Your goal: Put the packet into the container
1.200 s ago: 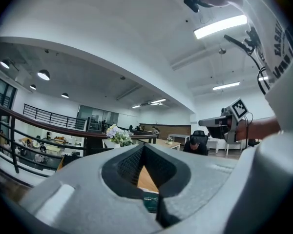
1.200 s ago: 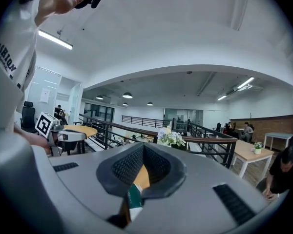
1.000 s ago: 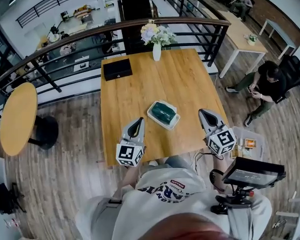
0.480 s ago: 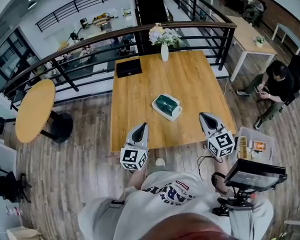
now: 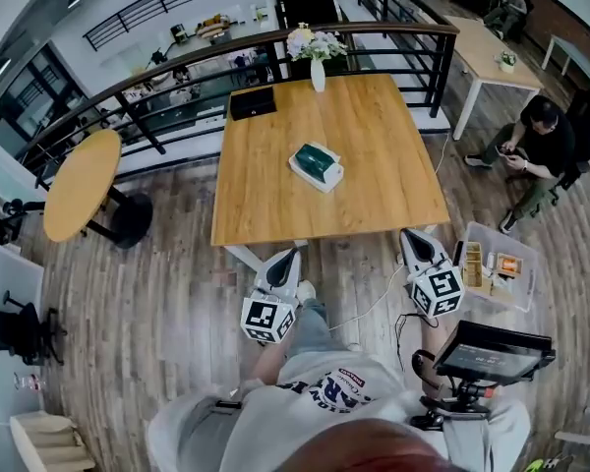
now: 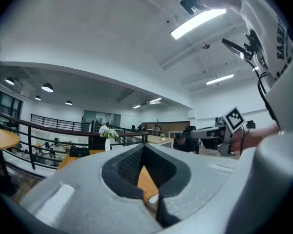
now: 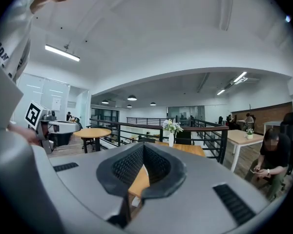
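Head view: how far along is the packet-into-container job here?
Done, apparently: the green packet lies in the white container on the wooden table, though it shows too small to confirm that it sits fully inside. In hand: nothing; the left gripper and right gripper are both shut and empty, short of the table's near edge. Left: no step that I can see.

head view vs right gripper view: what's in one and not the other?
Head view only: the dark green packet lying on the shallow white container, and the clear plastic bin on the floor.

Right gripper view only: the ceiling strip light overhead.

Both: the square wooden table, the white vase of flowers, the round wooden table, the seated person in black, and the right claw, shut and empty.
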Available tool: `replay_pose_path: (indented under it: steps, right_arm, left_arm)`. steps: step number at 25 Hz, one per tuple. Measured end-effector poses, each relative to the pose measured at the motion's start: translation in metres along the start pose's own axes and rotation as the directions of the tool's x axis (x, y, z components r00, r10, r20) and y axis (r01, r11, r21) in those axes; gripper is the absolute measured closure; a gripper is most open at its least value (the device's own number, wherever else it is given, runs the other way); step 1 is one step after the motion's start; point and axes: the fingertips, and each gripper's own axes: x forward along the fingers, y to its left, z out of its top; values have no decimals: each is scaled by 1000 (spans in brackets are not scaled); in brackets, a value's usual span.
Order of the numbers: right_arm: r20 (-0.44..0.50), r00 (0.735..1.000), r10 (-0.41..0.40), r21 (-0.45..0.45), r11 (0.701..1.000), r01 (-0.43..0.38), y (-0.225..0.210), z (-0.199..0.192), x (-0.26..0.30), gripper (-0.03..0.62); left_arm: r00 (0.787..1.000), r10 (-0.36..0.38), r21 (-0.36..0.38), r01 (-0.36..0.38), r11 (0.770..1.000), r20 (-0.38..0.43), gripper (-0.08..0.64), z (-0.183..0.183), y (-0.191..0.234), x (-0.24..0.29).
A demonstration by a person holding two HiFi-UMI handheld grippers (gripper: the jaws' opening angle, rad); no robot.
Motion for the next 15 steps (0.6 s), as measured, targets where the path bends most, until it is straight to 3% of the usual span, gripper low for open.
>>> replay_pose_path:
  steps: [4,7,11,15]
  right_arm:
    - [-7,998,60,24,998,-59,36,-18,-19,586]
    - [3,998,64,19,998,-64,59,-19,-28,586]
    - [-7,1000,28,24,999,-28,64,-13,-34,586]
    - [-32,999,24,40,999,-22,77,-4,-51,586]
  left_arm:
    - [994,50,-51,-55,997,-92,560,-32,-25,-52]
    - [991,68,-58,-75,995,-116,560,-39,-30,-82]
    - [996,38,-55,-42,998,-85,560,-32,-29,-82]
    - [1000,-24,9,24,1000,-17,560,0,-31,-83]
